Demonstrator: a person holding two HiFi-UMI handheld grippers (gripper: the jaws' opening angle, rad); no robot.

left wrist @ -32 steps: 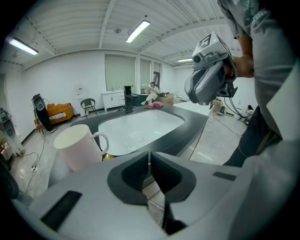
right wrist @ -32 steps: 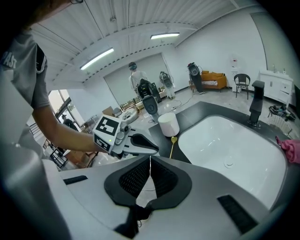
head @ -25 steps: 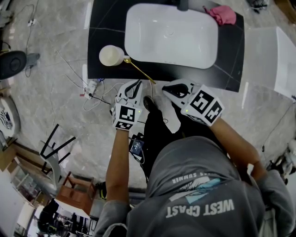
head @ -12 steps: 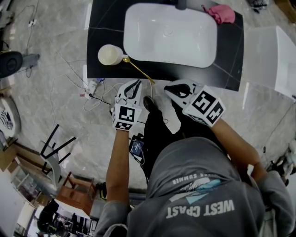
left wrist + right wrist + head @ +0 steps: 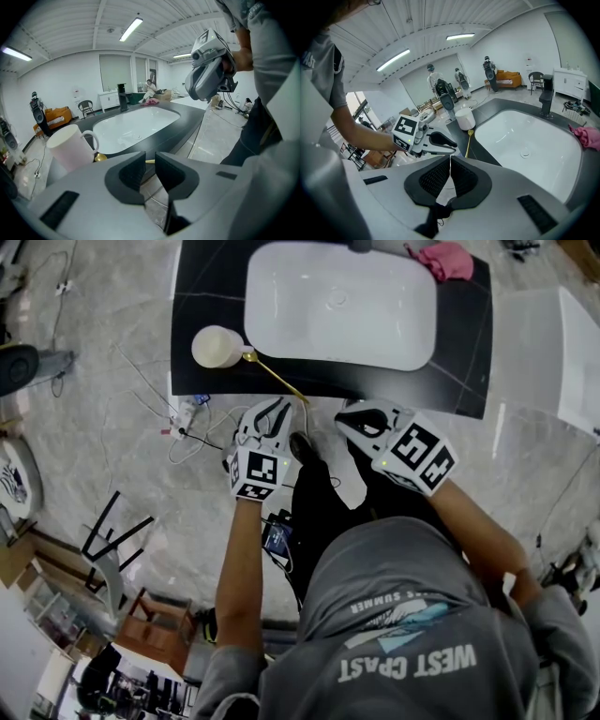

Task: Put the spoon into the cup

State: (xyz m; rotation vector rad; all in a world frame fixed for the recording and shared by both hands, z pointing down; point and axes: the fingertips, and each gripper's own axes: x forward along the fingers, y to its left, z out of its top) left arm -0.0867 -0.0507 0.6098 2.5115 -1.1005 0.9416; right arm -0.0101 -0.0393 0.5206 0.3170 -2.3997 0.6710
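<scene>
Hovering both tongs just off the near edge of the black counter [image 5: 459, 343], neither one on anything

- Left gripper [image 5: 275, 412]: its jaws have just been opening and now stand a narrow gap apart. Nothing is between the pads; through the gap I see only a sliver of gold handle further off.
- Right gripper [image 5: 354, 420]: jaws pressed together, empty.
- Spoon [image 5: 278, 381]: gold, lying flat on the counter, left of the white basin [image 5: 337, 306]. Its bowl end sits right against the foot of the cup [image 5: 214, 346]. The handle slants from there toward me and to the right. Its tip ends at the counter edge, just ahead of the left gripper's tips.
- Cup: white, upright, mouth open upward, near the counter's left corner.
- Pink cloth [image 5: 445, 261]: at the far corner, well apart from all this.

My read: the left gripper is the nearer one, and the spoon's long axis points almost straight back at it. The handle tip is the natural place to pinch. The right gripper is near too, but off to the right of that tip. The cup lies at the far end of the same slant, so the lift would carry the spoon back along its own line
</scene>
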